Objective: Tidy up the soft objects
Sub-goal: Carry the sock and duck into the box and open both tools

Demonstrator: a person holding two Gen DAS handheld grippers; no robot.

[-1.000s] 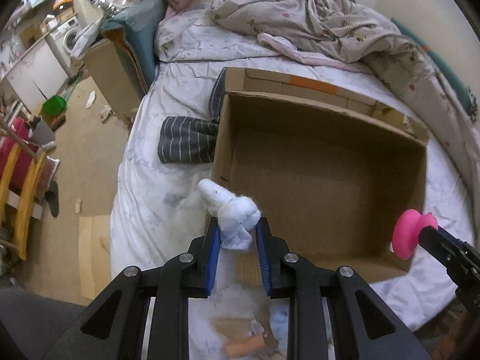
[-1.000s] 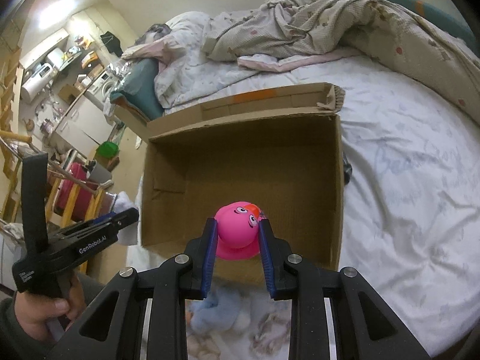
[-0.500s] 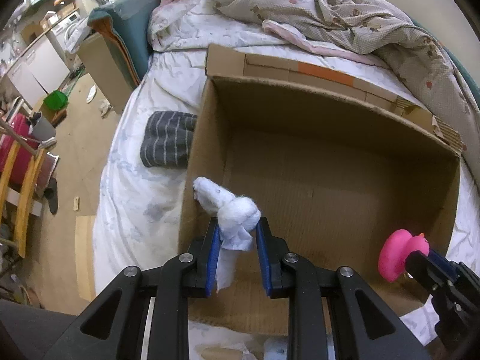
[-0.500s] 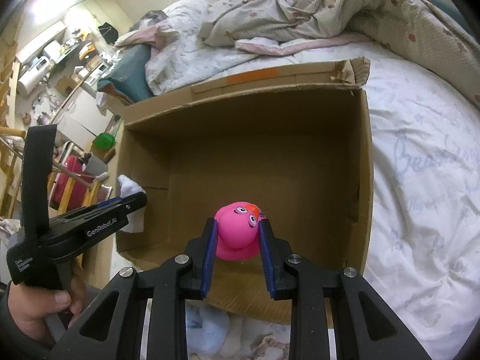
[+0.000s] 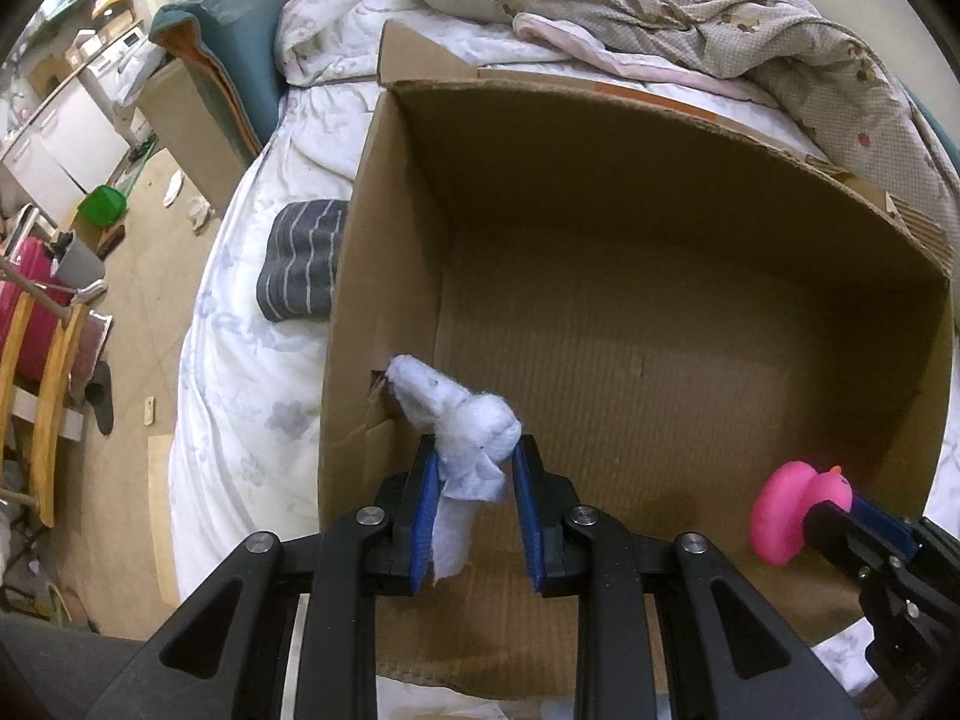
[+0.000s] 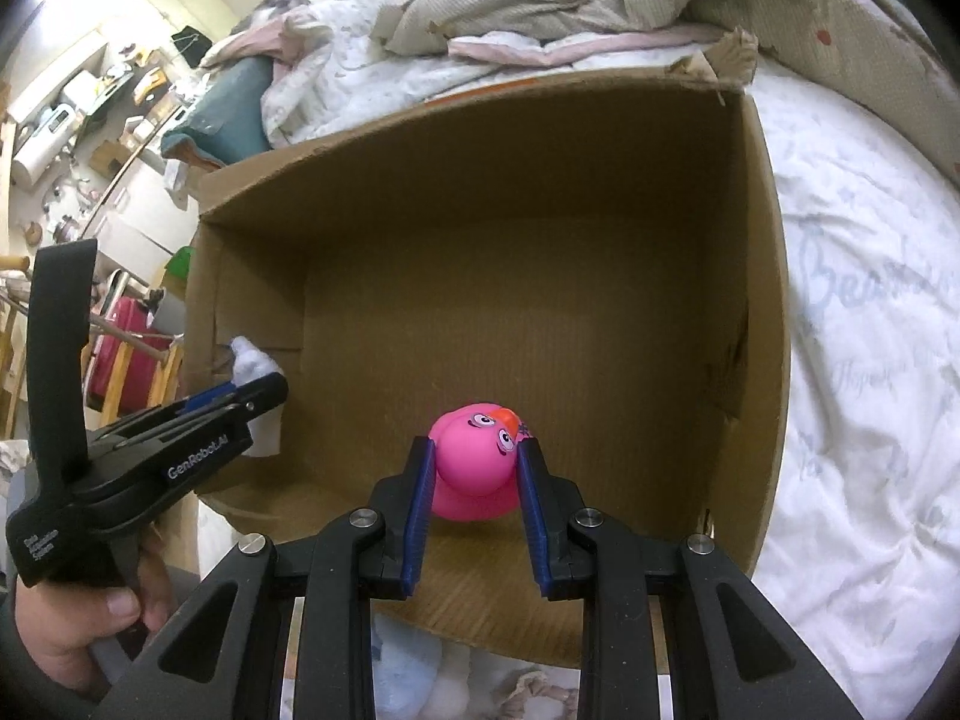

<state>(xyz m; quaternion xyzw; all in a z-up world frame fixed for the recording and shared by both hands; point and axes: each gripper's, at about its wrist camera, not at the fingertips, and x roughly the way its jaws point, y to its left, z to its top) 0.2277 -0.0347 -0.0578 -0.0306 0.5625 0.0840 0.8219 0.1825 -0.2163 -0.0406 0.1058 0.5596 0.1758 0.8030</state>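
An open cardboard box (image 5: 660, 192) (image 6: 540, 138) lies on the bed, its inside bare. My left gripper (image 5: 474, 462) is shut on a white soft toy (image 5: 468, 426) and holds it inside the box by the left wall; the toy also shows in the right wrist view (image 6: 252, 366). My right gripper (image 6: 474, 462) is shut on a pink rubber duck (image 6: 477, 462) with an orange beak, held inside the box near its front wall. The duck shows at the lower right of the left wrist view (image 5: 792, 510).
A grey striped cloth (image 5: 300, 258) lies on the white sheet left of the box. A crumpled quilt (image 5: 690, 6) and a teal pillow (image 5: 228, 42) lie behind it. Soft toys (image 6: 420, 684) lie by the box's front. The floor with clutter is at left.
Both grippers have moved forward over the box's front edge and lower into it, each still holding its toy. The box now fills both views.
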